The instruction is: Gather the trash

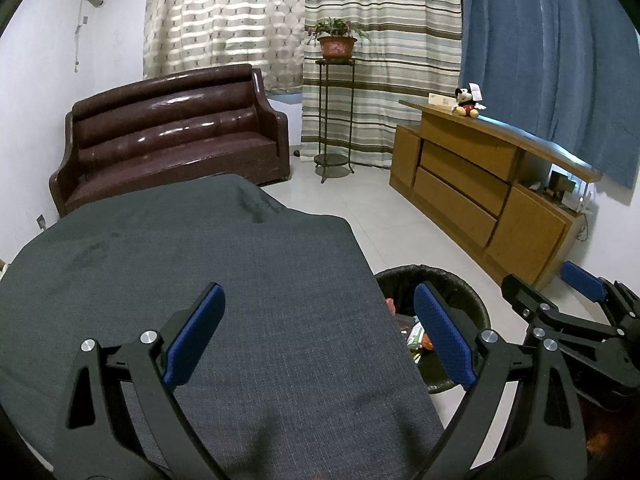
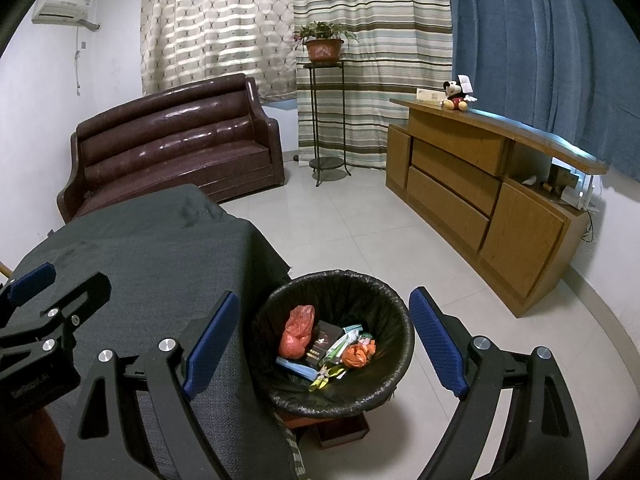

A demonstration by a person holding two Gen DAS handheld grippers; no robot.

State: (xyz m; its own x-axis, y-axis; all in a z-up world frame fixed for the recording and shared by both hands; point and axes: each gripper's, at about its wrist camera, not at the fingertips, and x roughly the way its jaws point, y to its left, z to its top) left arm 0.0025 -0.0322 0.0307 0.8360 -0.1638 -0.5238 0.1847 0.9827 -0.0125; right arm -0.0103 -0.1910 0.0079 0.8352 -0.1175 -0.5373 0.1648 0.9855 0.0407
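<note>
A round bin with a black liner (image 2: 376, 286) stands on the floor beside the table's right edge; it also shows in the left wrist view (image 1: 460, 284). Inside lie a red plastic bag (image 2: 297, 330), a dark booklet (image 2: 326, 344), an orange wrapper (image 2: 358, 354) and other scraps. My right gripper (image 2: 328, 344) is open and empty above the bin. My left gripper (image 1: 320, 332) is open and empty above the table covered in grey cloth (image 1: 200, 248). The right gripper shows at the right edge of the left wrist view (image 1: 560, 284).
A brown leather sofa (image 2: 172, 148) stands at the back left. A plant stand with a potted plant (image 2: 324, 46) is by the curtains. A wooden cabinet (image 2: 480, 196) with a Mickey toy (image 2: 454, 96) lines the right wall. Tiled floor (image 2: 352, 224) lies between them.
</note>
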